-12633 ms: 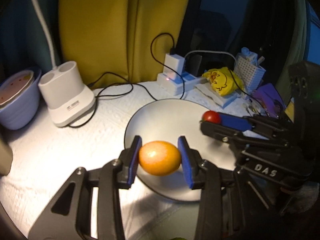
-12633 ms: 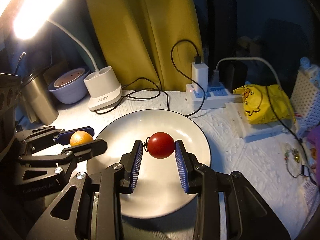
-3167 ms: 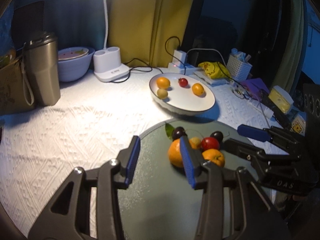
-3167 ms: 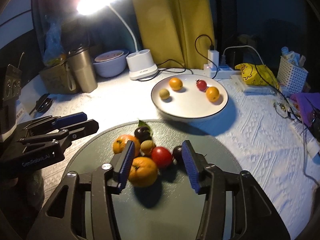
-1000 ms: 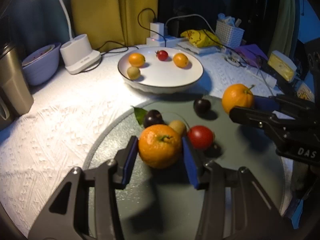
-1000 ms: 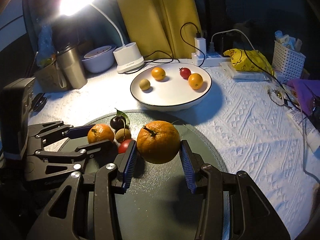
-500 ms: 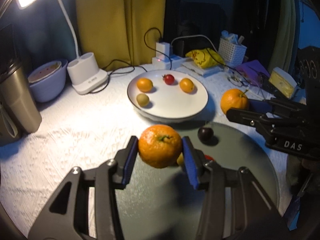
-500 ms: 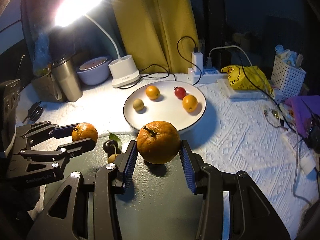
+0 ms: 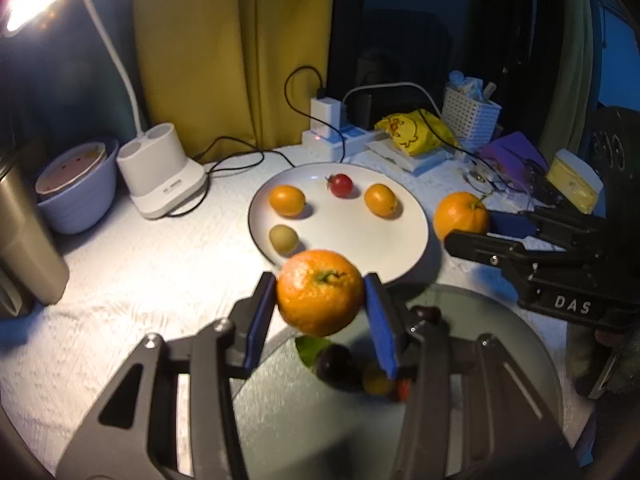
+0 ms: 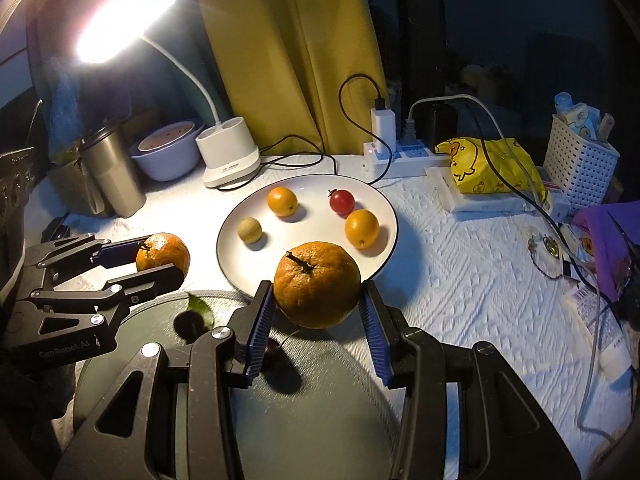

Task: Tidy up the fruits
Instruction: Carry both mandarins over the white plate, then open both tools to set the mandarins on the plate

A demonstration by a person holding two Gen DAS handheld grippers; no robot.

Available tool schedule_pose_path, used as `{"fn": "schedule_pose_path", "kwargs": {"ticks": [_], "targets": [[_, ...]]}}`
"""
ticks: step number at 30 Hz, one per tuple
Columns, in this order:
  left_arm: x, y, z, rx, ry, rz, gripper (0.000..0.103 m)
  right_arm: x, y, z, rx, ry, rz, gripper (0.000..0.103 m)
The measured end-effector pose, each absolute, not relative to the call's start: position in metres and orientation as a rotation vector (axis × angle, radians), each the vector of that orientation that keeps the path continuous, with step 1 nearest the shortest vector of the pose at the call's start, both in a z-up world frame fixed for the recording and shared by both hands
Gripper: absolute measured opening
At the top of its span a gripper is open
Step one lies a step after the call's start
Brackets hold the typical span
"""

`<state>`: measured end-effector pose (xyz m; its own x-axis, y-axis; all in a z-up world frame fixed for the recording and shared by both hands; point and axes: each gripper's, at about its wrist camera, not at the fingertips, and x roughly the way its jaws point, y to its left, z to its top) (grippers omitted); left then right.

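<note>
Right wrist: white plate (image 10: 384,204) holds four fruits (one cherry tomato (image 10: 341,201)).

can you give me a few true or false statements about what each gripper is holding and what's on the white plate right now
1. The left gripper is shut on an orange. True.
2. The right gripper is open, holding nothing. False: it is shut on a second orange, held off the surface.
3. The white plate holds four pieces of fruit. True: two small orange fruits, a red cherry tomato and a small greenish fruit.
4. The cherry tomato lies on the dark round tray. False: it lies on the white plate.
5. The desk lamp is off. False: its head glows brightly.
</note>
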<state>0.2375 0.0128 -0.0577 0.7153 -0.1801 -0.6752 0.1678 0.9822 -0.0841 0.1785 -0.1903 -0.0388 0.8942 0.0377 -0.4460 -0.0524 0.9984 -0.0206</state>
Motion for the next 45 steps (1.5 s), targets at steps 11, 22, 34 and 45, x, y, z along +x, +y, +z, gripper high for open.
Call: {"fn": "schedule_pose_path", "kwargs": {"ticks": [11,22,34,45], "targets": [[0.274,0.010,-0.069,-0.016,0.768,-0.203,0.046,0.213,-0.202,-0.040,-0.028,0.475,0.049,0.045],[0.299,0.008,-0.084,-0.033,0.815,-0.211,0.046,0.242,-0.208,-0.044,-0.026,0.504,0.067,0.046],[0.296,0.014,-0.080,-0.067,0.805,-0.199,0.048,0.244,-0.208,-0.048,-0.032,0.519,0.054,0.046],[0.266,0.018,-0.055,-0.076,0.737,-0.202,0.049,0.212,-0.202,-0.031,-0.031,0.462,0.022,0.046]]}}
